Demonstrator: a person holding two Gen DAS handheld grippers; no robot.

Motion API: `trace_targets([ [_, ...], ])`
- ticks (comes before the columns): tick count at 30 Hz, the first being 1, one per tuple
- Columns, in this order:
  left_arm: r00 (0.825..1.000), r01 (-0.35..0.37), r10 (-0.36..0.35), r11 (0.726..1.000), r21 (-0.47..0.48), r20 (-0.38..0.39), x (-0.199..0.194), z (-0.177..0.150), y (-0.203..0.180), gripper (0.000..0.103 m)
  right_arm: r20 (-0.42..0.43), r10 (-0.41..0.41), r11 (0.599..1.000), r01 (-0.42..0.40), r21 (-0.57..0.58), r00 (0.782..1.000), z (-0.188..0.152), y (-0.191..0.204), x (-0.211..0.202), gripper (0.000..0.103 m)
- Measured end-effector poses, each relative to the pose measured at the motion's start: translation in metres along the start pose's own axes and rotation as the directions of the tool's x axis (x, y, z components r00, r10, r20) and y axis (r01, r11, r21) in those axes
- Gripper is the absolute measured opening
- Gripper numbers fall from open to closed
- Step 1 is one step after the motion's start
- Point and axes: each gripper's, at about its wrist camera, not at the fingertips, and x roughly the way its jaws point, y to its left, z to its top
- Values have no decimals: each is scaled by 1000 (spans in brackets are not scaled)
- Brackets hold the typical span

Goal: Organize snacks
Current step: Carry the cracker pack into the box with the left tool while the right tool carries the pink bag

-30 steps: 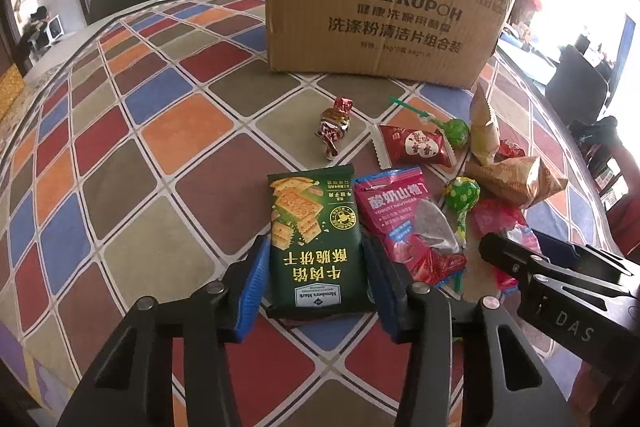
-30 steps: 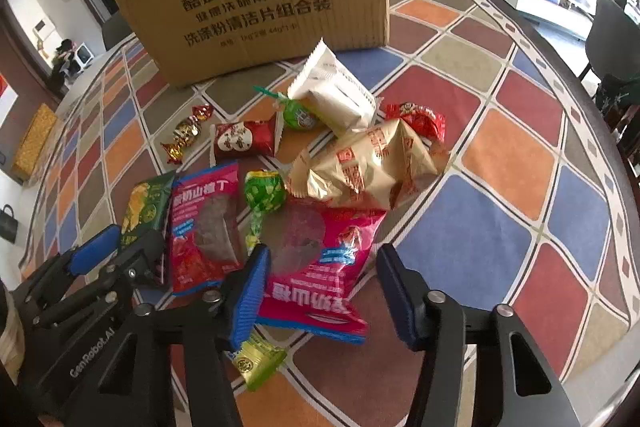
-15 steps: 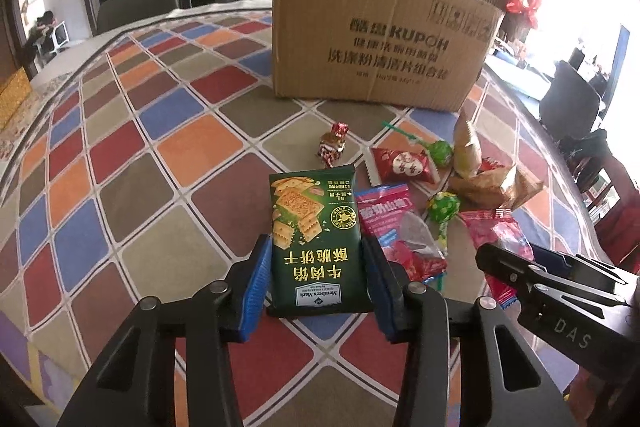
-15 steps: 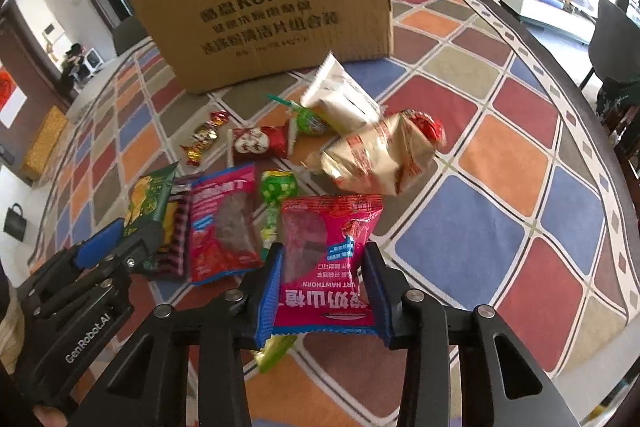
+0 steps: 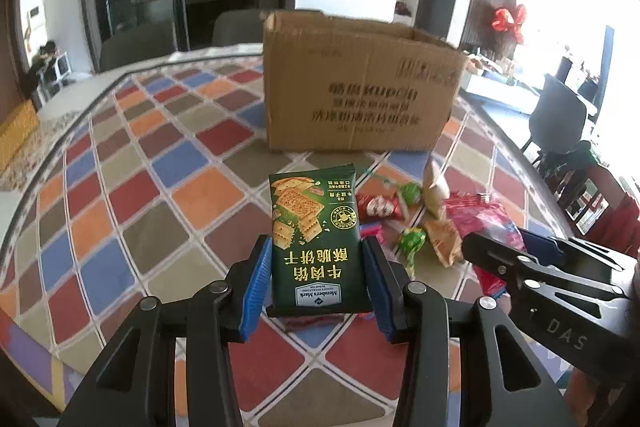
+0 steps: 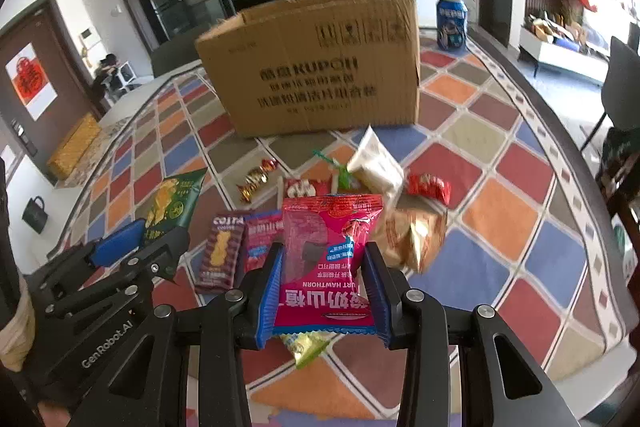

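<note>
The box (image 5: 362, 89) stands open-topped straight ahead of both grippers, on the far side of the snack pile, and that is the relation the coming move turns on: each held packet has to travel forward and up over the near cardboard wall before it can drop in

The left gripper (image 5: 316, 279) pinches the green cracker pack (image 5: 314, 239) by its two long edges, blue pads pressed flat against the sides. The pack's long axis runs along the fingers and points at the box, its far end sticking out beyond the fingertips, clear of the table (image 5: 168, 187)

The right gripper (image 6: 325, 285) pinches the pink hawthorn pack (image 6: 332, 255) the same way, long axis forward; its jaws have just been closing, and the pack now sits between them, pads against its sides

Both grippers tilt downward toward the table, side by side, each seen at the edge of the other's view. Neither looks clearly nearer the box, I judge

Loose on the cloth between grippers and box lie a lollipop (image 5: 412, 241), a gold bag (image 6: 414, 235), a white pouch (image 6: 376, 167) and small red sweets (image 6: 430, 187)
</note>
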Motion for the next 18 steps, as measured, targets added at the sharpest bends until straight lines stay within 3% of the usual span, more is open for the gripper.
trace_targets([
  [9, 995, -5, 0, 999, 44, 102, -18, 33, -7, 45, 88, 25, 999, -21, -44, 996, 27, -1, -15, 40],
  [18, 979, -66, 40, 990, 122, 200, -23, 73, -13, 45, 164, 38, 998, -29, -53, 986, 70, -3, -17, 40],
])
